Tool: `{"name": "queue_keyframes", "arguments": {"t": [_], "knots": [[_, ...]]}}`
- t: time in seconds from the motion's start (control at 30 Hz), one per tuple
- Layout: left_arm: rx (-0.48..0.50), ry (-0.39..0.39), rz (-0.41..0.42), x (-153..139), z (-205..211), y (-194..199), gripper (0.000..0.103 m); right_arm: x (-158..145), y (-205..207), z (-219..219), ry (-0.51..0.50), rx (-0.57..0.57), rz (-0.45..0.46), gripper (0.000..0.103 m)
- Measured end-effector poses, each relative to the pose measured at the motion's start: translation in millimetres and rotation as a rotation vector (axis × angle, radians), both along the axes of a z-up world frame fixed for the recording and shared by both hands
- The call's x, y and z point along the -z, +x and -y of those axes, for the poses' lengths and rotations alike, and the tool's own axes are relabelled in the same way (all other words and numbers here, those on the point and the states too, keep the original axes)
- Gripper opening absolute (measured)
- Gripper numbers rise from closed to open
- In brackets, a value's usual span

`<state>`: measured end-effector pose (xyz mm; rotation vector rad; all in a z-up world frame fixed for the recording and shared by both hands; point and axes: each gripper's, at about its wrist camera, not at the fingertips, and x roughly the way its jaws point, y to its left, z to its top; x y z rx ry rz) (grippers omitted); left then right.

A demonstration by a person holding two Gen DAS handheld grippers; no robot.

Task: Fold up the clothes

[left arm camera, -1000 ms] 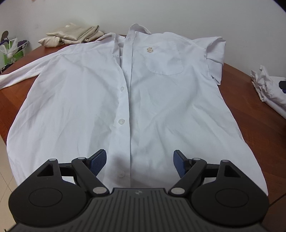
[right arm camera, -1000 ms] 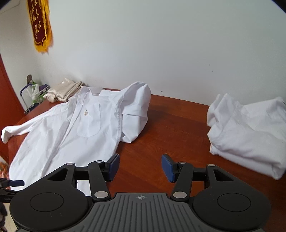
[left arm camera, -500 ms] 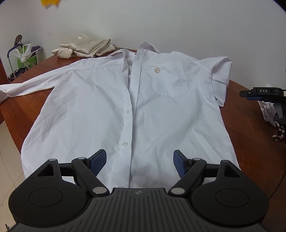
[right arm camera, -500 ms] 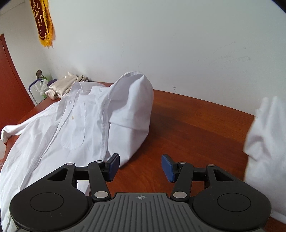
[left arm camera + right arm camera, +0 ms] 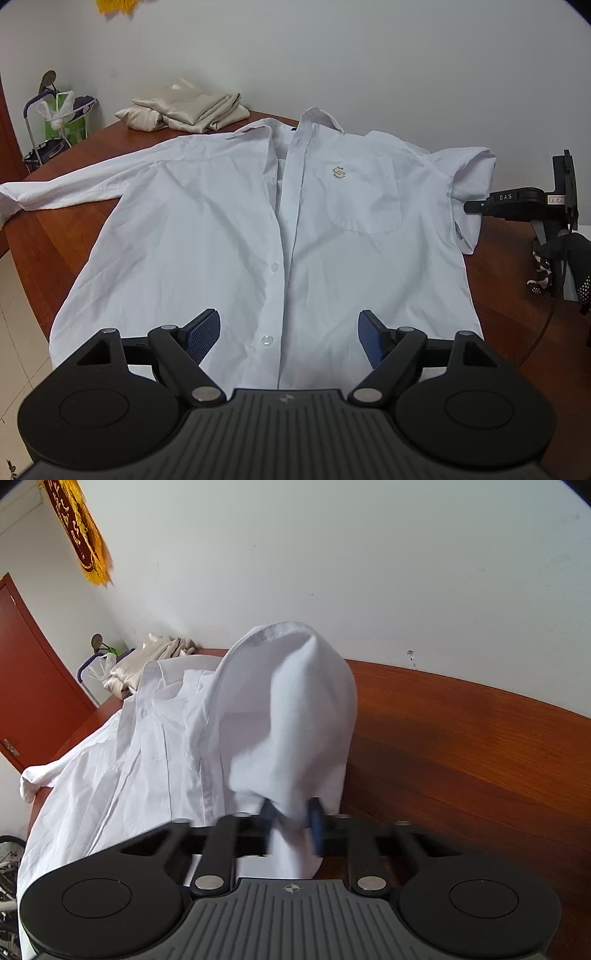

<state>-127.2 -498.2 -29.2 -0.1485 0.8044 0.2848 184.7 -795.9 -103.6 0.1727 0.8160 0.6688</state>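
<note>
Sleeve (image 5: 295, 716) pinched between right gripper (image 5: 293, 821) pads, left gripper (image 5: 288, 332) wide, empty over hem: thin bite, likely slipping if tugged.

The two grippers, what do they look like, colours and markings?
Both are matte black. The left gripper has a ribbed grey-black body, two round discs, silver pivot pins and blue textured finger pads. The right gripper matches, with a small crosshair mark on its body. Seen from the left wrist, its side reads DAS, and a thin black cable hangs nearby.
</note>
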Motion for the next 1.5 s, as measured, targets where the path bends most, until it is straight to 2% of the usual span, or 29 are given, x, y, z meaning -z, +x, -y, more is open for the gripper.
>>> {"name": "queue_keyframes", "arguments": {"t": [0.13,0.23,0.37,0.5,0.67,0.87,0.93,1.03,1.17,1.37,1.5], "knots": [[0.009,-0.017,0.03,-6,-13,2,0.085,-27,-18,-3,0.05,0.037,0.059,0.007],[0.027,-0.015,0.058,-11,-25,2,0.085,-52,-40,-17,0.089,0.023,0.111,0.007],[0.062,-0.01,0.081,-13,-45,0,0.085,-83,-68,-58,0.119,-0.048,0.174,0.007],[0.092,0.006,0.081,-11,-64,-8,0.085,-98,-96,-115,0.089,-0.162,0.217,0.007],[0.09,-0.005,0.079,-5,-89,-20,0.085,-91,-123,-182,0.003,-0.302,0.215,0.007],[0.057,-0.019,0.081,-2,-116,-38,0.085,-52,-147,-242,-0.134,-0.445,0.155,0.008],[0.043,-0.022,0.082,-1,-124,-41,0.085,-42,-149,-252,-0.167,-0.465,0.142,0.011],[0.023,-0.027,0.083,0,-135,-46,0.085,-43,-153,-256,-0.178,-0.459,0.137,0.016],[0.006,-0.034,0.086,1,-146,-46,0.085,-61,-156,-251,-0.162,-0.441,0.153,0.03],[0.004,-0.048,0.096,4,-153,-39,0.085,-93,-145,-219,-0.144,-0.315,0.197,0.035],[0.011,-0.053,0.1,9,-148,-23,0.085,-107,-126,-192,-0.095,-0.227,0.187,0.036]]}}
